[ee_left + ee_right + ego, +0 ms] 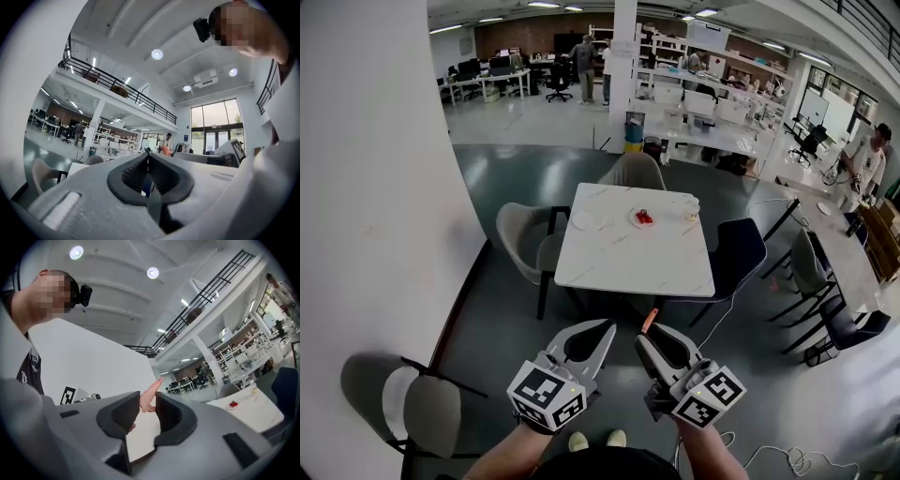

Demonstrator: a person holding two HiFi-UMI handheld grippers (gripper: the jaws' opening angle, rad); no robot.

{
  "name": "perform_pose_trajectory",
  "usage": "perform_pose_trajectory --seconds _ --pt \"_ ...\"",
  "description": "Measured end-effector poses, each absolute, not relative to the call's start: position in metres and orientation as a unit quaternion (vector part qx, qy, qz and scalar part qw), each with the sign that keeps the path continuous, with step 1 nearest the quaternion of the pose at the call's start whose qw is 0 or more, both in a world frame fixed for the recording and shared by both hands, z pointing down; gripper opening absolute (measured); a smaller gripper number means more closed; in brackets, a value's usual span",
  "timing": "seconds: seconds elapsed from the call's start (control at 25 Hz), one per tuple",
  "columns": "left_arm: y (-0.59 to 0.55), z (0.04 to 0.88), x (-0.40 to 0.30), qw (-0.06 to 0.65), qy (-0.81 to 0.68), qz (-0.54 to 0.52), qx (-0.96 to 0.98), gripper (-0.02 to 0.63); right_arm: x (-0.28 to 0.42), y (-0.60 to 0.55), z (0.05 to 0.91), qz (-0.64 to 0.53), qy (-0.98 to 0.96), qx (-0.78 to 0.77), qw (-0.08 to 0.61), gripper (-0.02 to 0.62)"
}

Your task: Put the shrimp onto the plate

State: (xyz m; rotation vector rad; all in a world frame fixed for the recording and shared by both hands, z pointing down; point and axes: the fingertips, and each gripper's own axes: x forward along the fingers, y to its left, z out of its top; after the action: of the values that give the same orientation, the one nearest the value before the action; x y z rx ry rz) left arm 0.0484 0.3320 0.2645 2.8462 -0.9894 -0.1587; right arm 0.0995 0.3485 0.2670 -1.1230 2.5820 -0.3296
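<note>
A pink-orange shrimp (pixel 150 394) is pinched between the pads of my right gripper (pixel 146 404), its tail sticking out past the tips. In the head view the shrimp (pixel 650 320) shows as an orange tip at the front of the right gripper (pixel 645 337). My left gripper (pixel 607 328) is held beside it with nothing in it; in the left gripper view the left gripper (pixel 148 157) has its tips together. The small plate (pixel 635 223) lies far ahead on the white table (pixel 628 258), with a red item on it. The plate (pixel 233 404) also shows in the right gripper view.
Grey chairs (pixel 525 239) and a dark blue chair (pixel 736 253) surround the table. A white wall (pixel 375 187) runs along the left, with another chair (pixel 422 408) close by. People and desks fill the back of the hall.
</note>
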Motion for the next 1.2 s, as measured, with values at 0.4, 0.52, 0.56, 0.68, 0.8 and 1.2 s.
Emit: perform_pose_trajectory --seconds 0.4,0.52,0.56,0.68,0.8,1.2 --pt "0.320 0.274 0.034 0.063 -0.339 -0.058 0.937 0.008 0.087 0.341 0.264 -0.130 0.896 -0.387 0.176 0.107" --pt "0.319 0.276 0.020 0.066 -0.344 -0.057 0.935 0.008 0.076 0.339 0.265 -0.132 0.895 -0.388 0.173 0.107" --pt "0.319 0.277 0.015 0.068 -0.345 -0.058 0.934 0.008 0.071 0.338 0.266 -0.133 0.895 -0.388 0.173 0.107" --pt "0.316 0.281 -0.001 0.070 -0.349 -0.059 0.933 0.008 0.060 0.334 0.270 -0.136 0.894 -0.388 0.175 0.107" --pt "0.308 0.286 -0.016 0.073 -0.355 -0.061 0.930 0.008 0.047 0.326 0.277 -0.145 0.894 -0.388 0.171 0.107" --pt "0.302 0.293 -0.067 0.080 -0.372 -0.064 0.923 0.008 -0.004 0.319 0.278 -0.141 0.902 -0.373 0.164 0.107"
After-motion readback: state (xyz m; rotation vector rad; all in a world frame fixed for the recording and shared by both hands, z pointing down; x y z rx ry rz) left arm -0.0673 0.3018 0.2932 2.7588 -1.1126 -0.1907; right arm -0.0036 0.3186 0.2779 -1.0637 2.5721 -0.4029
